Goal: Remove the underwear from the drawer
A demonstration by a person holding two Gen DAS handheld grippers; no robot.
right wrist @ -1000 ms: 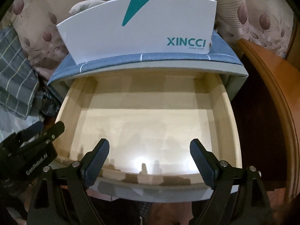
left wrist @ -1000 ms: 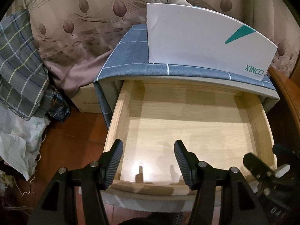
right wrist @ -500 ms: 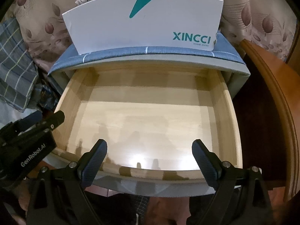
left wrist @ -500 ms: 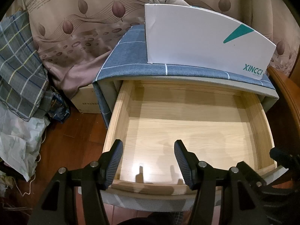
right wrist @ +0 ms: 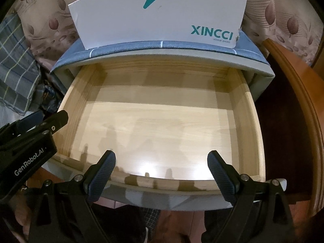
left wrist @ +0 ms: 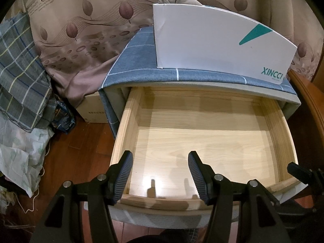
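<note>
Drawer pulled out, bare wood floor beneath both grippers' jaws, spread apart, gripping nothing.

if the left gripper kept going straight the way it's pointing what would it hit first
Probably the bare wooden floor of the open drawer. The left gripper points steeply down into it with open jaws, and nothing lies between them. Depth is hard to judge.

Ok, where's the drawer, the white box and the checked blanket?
drawer [right wrist: 248, 109]: right wrist view, on its right inner wall.
white box [left wrist: 212, 42]: left wrist view, on its front face.
checked blanket [left wrist: 19, 77]: left wrist view, on its folded middle.
</note>
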